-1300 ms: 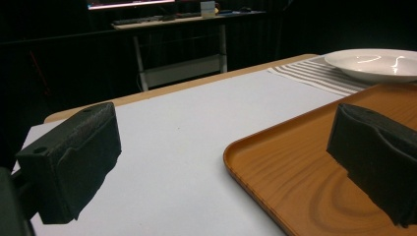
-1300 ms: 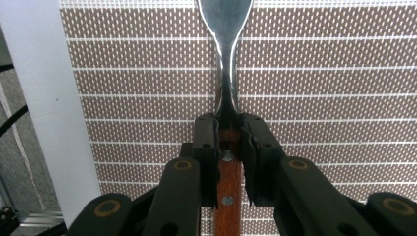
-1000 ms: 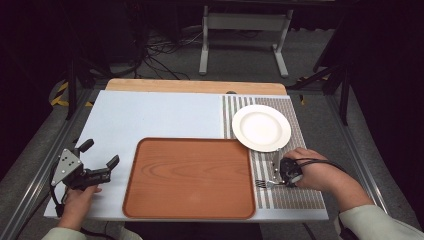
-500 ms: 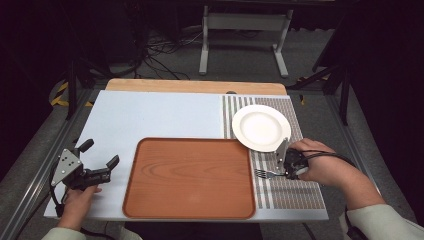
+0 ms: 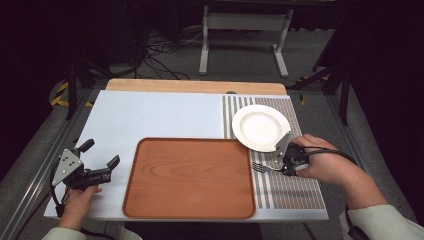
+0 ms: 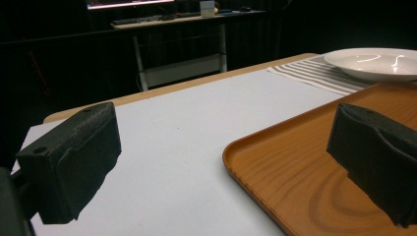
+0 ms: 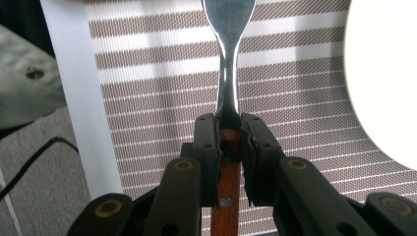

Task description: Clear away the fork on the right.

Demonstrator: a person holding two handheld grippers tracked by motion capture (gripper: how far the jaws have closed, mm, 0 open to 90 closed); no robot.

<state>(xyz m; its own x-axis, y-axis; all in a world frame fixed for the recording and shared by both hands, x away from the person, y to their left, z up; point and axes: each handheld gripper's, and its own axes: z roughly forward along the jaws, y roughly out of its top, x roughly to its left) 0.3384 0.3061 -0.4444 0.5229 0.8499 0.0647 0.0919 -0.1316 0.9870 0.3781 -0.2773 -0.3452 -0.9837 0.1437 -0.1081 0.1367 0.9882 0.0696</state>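
Being lifted off the striped mat point(image 5: 287, 187) toward the tray point(image 5: 190, 177): fork point(image 7: 228, 59), pinched by right tongs point(image 7: 228, 129); left tongs point(image 5: 100, 161) are being held spread, idle.

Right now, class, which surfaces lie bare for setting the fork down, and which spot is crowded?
Bare: the wooden tray, the light blue mat behind it, and the striped mat nearer the person. Crowded: where the right gripper holds the fork beside the white plate.
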